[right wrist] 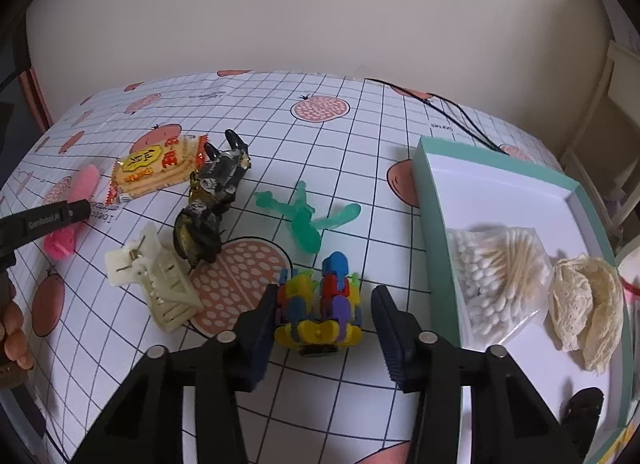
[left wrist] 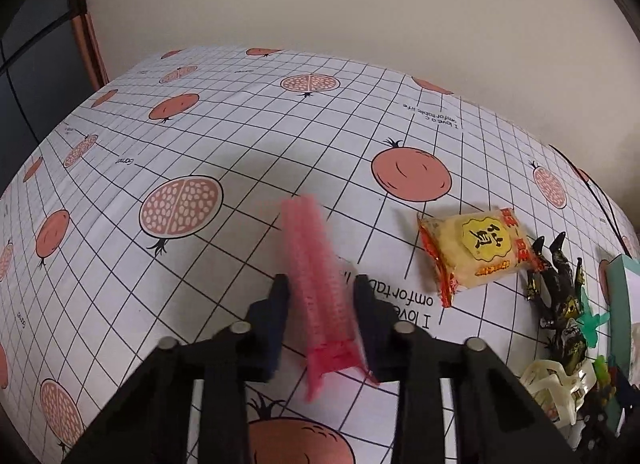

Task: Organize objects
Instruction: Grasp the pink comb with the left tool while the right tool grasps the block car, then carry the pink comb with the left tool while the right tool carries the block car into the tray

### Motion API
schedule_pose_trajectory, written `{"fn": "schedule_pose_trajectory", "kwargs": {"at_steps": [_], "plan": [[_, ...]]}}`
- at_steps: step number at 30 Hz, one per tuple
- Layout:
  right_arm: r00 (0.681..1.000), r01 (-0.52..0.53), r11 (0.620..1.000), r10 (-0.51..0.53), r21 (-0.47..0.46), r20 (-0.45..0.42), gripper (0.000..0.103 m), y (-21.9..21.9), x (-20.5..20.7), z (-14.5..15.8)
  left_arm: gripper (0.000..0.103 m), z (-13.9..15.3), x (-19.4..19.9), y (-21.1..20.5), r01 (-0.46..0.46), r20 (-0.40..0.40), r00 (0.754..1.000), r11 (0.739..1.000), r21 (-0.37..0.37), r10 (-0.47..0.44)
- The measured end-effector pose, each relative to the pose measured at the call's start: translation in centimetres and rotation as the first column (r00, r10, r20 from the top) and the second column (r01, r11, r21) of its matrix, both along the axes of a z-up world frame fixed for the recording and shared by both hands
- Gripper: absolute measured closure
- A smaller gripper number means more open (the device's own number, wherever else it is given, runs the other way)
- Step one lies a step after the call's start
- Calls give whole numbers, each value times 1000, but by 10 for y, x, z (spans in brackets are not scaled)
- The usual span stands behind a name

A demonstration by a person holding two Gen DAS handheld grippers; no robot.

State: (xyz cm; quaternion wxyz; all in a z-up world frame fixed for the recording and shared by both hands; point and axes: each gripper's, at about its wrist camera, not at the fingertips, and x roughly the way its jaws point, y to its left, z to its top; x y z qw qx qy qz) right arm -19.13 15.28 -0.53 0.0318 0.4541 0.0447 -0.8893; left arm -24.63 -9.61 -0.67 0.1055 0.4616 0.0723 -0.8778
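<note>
Seemingly, pink roller (left wrist: 320, 284) sits between left gripper (left wrist: 321, 284).

A plain cream wall (right wrist: 320, 15) rises behind the tabletop (left wrist: 240, 135), covered in grid-and-pomegranate cloth; dark panels (left wrist: 36, 75) at nine o'clock.

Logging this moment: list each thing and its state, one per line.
Left gripper: closing around the pink roller.
Right gripper: open, straddling the block toy.
Box: open, holding cotton swabs and lace.
Snack pack: sealed, flat.
Hair clip: lying on its side.
Black figure: lying down.
</note>
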Motion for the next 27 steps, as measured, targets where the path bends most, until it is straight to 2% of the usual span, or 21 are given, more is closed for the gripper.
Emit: {"fn": "schedule_pose_trajectory", "kwargs": {"at_steps": [3,7,13,19,27], "plan": [[1000,6,1000,-6,-4,5,63,2,1,0,75,0,3,3,3,-3,1000,1000,5,-3],[1000,2,1000,-2,-7,15,63,1,2,1,75,1,7,5,-5,1,1000,1000,0,5],[1000,-4,1000,4,-20,7,63,0,6,7,75,2,15,22,3,8,1000,999,35,-4],[1000,-7,999,7,-31,-27,63,1,15,23,75,3,23,39,3,18,1000,995,101,-4],[998,4,999,-7,-50,-70,63,14,29,46,75,20,36,52,18,-15,1000,993,115,-16]]}}
